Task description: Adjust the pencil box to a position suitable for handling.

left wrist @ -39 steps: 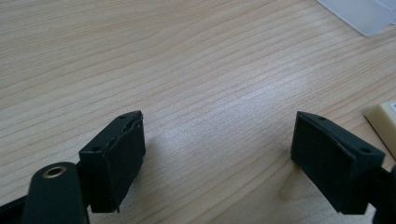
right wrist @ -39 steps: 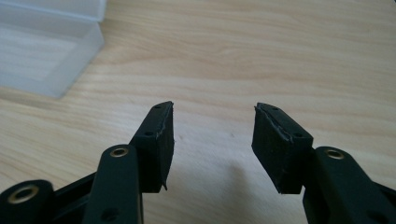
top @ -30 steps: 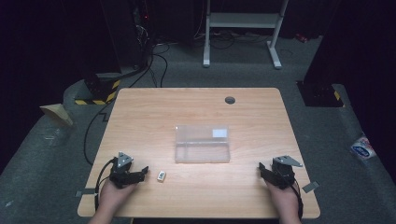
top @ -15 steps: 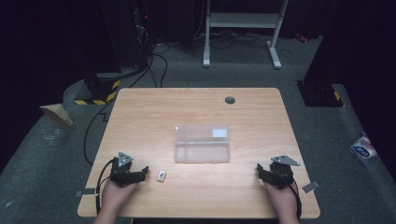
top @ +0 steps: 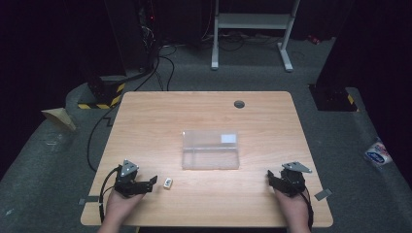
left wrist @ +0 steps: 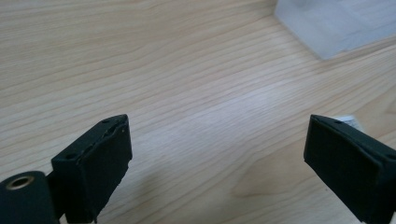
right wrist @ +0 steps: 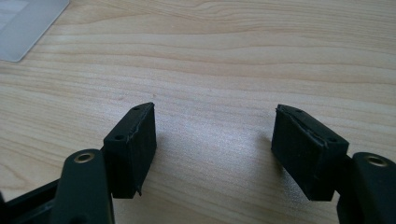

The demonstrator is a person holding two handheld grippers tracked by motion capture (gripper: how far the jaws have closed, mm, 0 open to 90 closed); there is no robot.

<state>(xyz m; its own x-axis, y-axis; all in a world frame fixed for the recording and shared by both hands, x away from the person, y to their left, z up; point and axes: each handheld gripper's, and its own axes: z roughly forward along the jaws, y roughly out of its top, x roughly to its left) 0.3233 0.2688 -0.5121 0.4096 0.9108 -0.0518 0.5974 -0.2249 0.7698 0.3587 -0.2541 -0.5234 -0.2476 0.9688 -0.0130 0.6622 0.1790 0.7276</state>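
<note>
Almost nothing has shifted over the last second. My left gripper (top: 151,181) has stayed at the near left edge of the tabletop (top: 160,126), its jaws spread wide and holding nothing. The small white piece (top: 167,183) lies just beside it, not touched, and in the left gripper view a sliver of it peeks out behind the right-hand jaw. My right gripper (top: 272,178) has edged a little inward at the near right corner, jaws likewise parted over bare wood. The clear plastic box (top: 211,149) sits in the middle, well apart from both, lid apparently on. I read this as the very start: the left gripper is lined up to take the piece, and no pick has begun.
</note>
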